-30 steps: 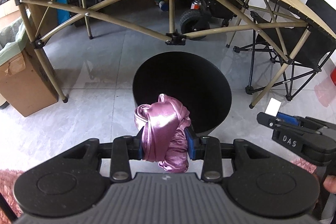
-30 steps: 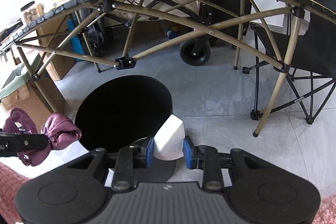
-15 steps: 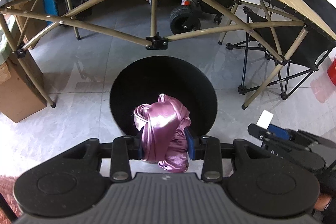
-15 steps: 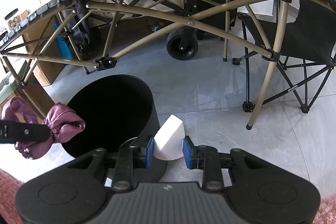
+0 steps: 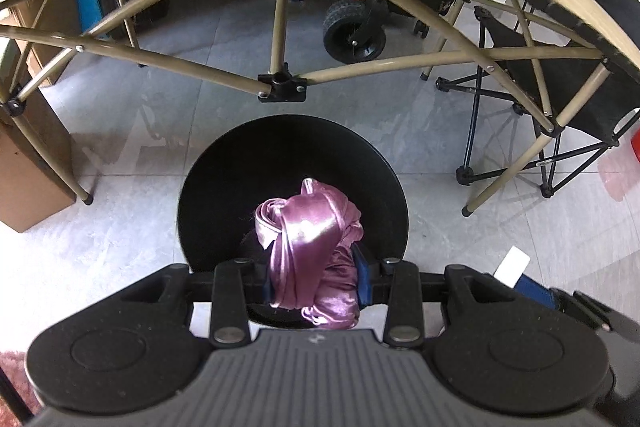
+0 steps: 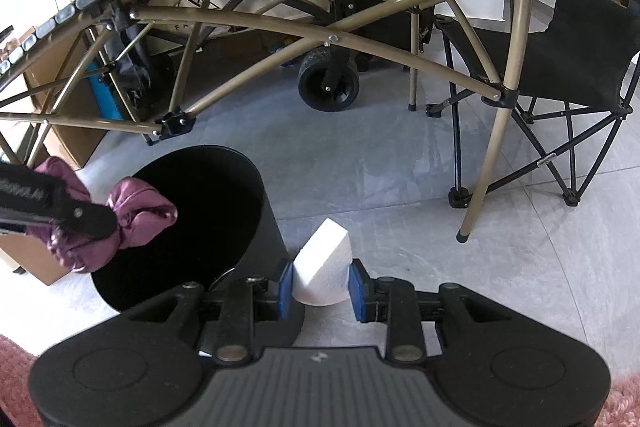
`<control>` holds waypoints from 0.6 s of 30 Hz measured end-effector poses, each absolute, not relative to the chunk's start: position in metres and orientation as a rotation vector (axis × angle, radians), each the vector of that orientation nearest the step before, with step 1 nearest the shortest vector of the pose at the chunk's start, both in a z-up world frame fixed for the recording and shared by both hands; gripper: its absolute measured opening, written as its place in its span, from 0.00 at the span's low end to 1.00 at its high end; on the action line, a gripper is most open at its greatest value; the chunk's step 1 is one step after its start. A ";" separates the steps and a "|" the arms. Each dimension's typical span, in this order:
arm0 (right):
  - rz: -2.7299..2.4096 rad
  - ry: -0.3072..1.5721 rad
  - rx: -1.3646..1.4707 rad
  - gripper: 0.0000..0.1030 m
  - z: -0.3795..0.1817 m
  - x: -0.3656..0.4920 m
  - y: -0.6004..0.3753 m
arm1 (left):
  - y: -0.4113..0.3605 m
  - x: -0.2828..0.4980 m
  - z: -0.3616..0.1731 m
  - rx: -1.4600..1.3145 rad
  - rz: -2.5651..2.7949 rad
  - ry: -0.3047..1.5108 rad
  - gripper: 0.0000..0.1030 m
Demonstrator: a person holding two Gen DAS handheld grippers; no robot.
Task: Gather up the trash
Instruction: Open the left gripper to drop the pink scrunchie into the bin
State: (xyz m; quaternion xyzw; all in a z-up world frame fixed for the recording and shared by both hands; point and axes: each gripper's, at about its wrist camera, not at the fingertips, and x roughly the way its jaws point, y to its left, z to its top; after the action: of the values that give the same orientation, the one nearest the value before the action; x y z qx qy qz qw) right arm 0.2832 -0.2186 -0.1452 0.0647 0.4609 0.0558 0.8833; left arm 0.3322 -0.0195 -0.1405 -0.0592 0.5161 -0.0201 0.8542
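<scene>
A crumpled pink satin cloth (image 5: 314, 251) is clamped in my left gripper (image 5: 314, 279), which hangs right over the mouth of a round black bin (image 5: 224, 171) on the grey tile floor. From the right wrist view the same cloth (image 6: 136, 215) hovers above the bin (image 6: 256, 195), at its left side. My right gripper (image 6: 320, 285) is shut on a white foam wedge (image 6: 322, 267) and sits just right of the bin, over the floor. In the left wrist view the wedge (image 5: 512, 265) shows at the lower right.
A folding table with a tan tube frame (image 5: 280, 83) spans the floor behind the bin. A black folding chair (image 6: 568, 67) stands at the right, a cart wheel (image 6: 328, 87) behind the frame, a cardboard box (image 5: 28, 163) at the left. Pink rug (image 6: 620, 403) at the near edges.
My left gripper has carried the pink cloth forward, so that it now hangs over the bin's opening. The right gripper with the wedge has shifted slightly nearer to the bin.
</scene>
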 end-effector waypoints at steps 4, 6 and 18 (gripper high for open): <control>0.111 0.970 0.123 0.27 -0.150 0.285 -0.219 | -0.020 0.344 -0.148 -0.134 -0.026 1.100 0.36; 0.103 0.981 0.120 0.27 -0.153 0.286 -0.220 | -0.020 0.350 -0.151 -0.147 -0.026 1.111 0.36; 0.064 1.019 0.112 0.27 -0.167 0.295 -0.222 | -0.018 0.375 -0.167 -0.188 0.012 1.166 0.36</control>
State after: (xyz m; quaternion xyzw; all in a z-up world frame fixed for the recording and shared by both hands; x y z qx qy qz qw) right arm 0.2953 -0.2216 -0.1668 0.0535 0.4873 0.0308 0.8711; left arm 0.3753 -0.0178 -0.1671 -0.0884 0.5496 0.0057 0.8307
